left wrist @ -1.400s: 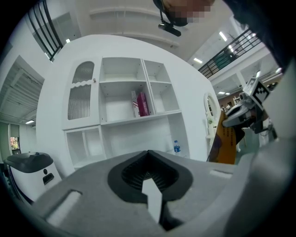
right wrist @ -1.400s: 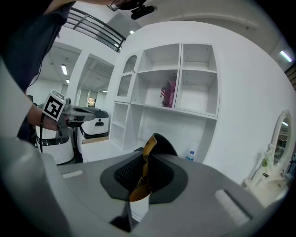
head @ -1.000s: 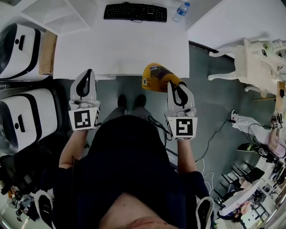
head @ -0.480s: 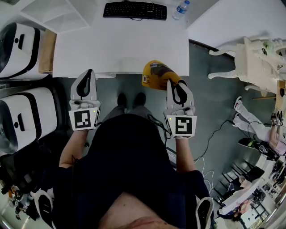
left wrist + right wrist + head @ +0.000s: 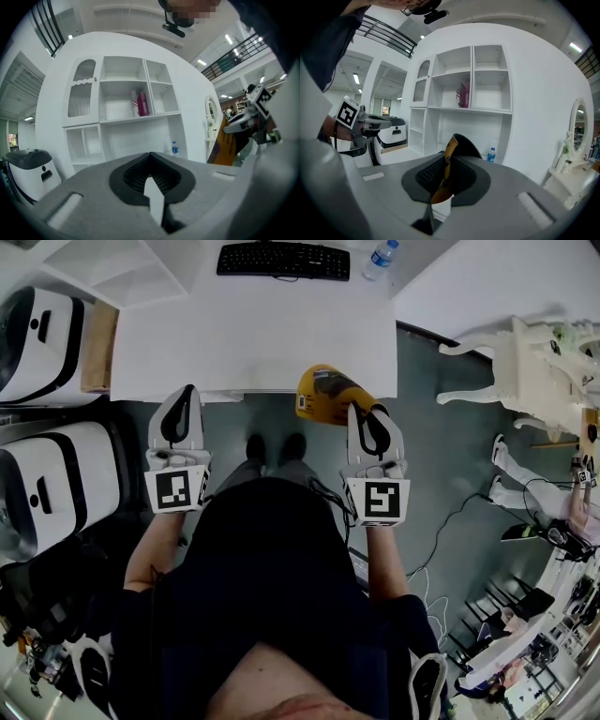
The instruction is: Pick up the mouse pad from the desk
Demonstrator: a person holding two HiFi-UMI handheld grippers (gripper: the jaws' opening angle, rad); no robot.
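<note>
The mouse pad (image 5: 322, 395) is yellow-orange with a dark underside. It hangs curled in the air just off the front edge of the white desk (image 5: 253, 338). My right gripper (image 5: 365, 410) is shut on its near edge. In the right gripper view the pad (image 5: 449, 157) stands on edge, pinched between the jaws of that gripper (image 5: 451, 143). My left gripper (image 5: 184, 393) is held level at the desk's front left with its jaws together and nothing in them. The left gripper view shows its tips (image 5: 150, 155) meeting, and the pad (image 5: 228, 141) hanging from the other gripper at the right.
A black keyboard (image 5: 284, 262) and a water bottle (image 5: 380, 262) lie at the desk's far edge. White shelving (image 5: 468, 79) rises behind the desk. Two white-and-black machines (image 5: 45, 338) (image 5: 56, 486) stand on the left, and a white ornate table (image 5: 525, 367) on the right.
</note>
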